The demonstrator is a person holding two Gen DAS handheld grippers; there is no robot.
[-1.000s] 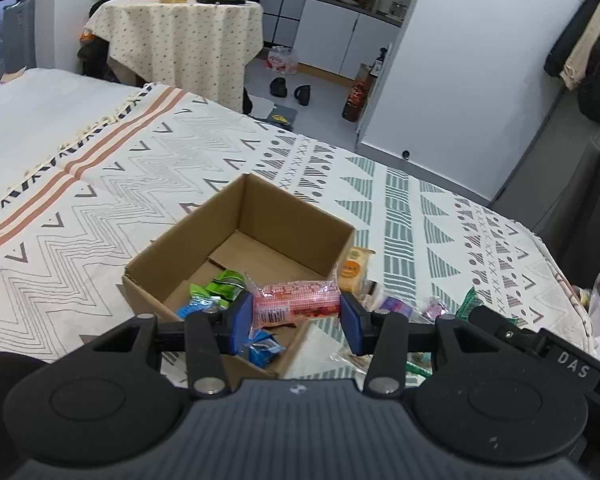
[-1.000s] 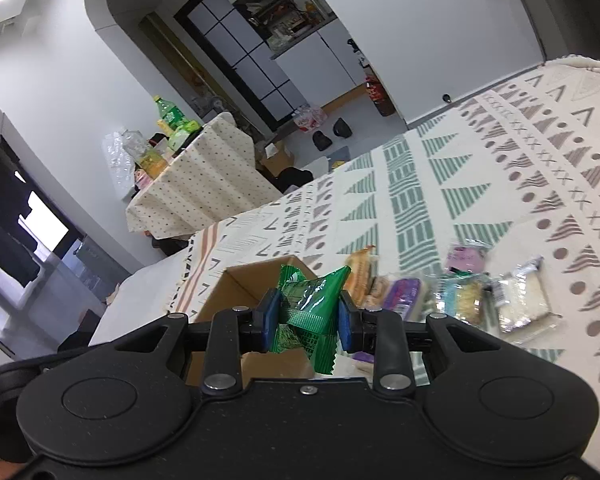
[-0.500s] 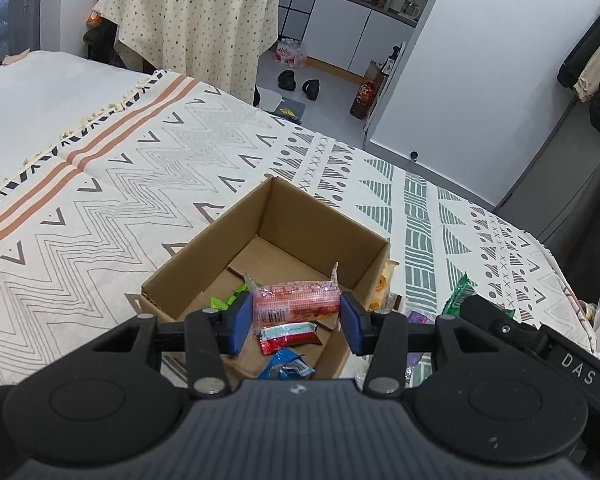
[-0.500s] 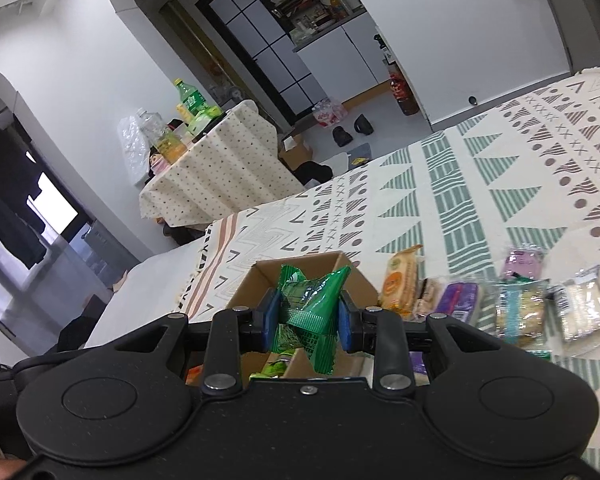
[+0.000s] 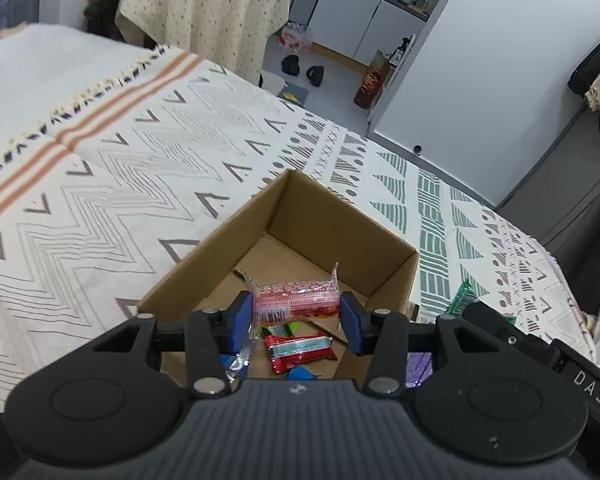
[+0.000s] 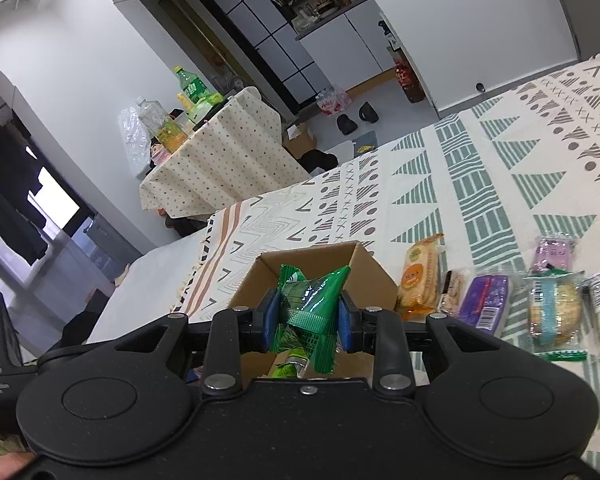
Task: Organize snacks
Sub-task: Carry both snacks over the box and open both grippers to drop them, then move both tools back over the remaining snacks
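The left gripper (image 5: 296, 322) pinches a red-and-clear snack pack (image 5: 296, 307) between its blue pads, held above the open cardboard box (image 5: 340, 236), where a red wrapper (image 5: 302, 354) and other packets lie on the bottom. The right gripper (image 6: 307, 320) clamps a green packet (image 6: 310, 304) over the same box. More snacks, including an orange cracker pack (image 6: 418, 276) and a purple packet (image 6: 485, 300), lie beside the box on the patterned bedspread (image 6: 480, 184).

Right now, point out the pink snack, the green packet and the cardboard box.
pink snack (image 5: 296, 303), left wrist view, wrapper middle.
green packet (image 6: 310, 306), right wrist view, front face.
cardboard box (image 5: 340, 224), left wrist view, far inner wall.
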